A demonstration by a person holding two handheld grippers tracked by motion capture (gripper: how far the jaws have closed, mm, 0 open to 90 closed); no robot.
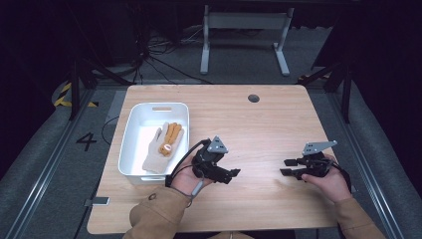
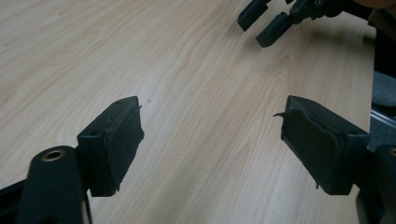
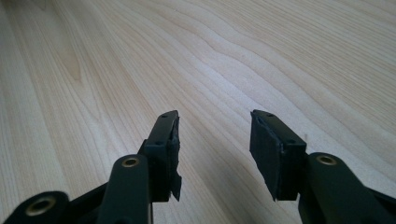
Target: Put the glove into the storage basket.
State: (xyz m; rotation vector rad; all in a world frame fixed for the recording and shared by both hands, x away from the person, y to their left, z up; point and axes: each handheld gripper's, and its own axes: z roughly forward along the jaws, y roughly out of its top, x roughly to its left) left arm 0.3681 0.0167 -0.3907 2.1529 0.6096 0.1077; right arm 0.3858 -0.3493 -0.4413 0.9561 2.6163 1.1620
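My left gripper [image 1: 234, 173] rests low over the wooden table [image 1: 259, 129] near its middle front, held in a hand with a tan sleeve, and points right. Its jaws stand open [image 2: 210, 116] with bare wood between them. My right gripper [image 1: 287, 167] sits at the front right, pointing left toward the other one; its jaws are open [image 3: 215, 126] and hold nothing. In the left gripper view the right gripper [image 2: 266, 23] appears far off at the top. A white bin [image 1: 130, 149] at the table's left holds a pale glove [image 1: 154, 152] with an orange-brown piece [image 1: 170, 138] on it.
A dark round hole [image 1: 254, 98] marks the table's far side. Beyond the table stands a white table frame [image 1: 244, 30] on grey floor, with cables at the back left. A small grey tag [image 1: 97, 201] juts out at the table's front-left corner.
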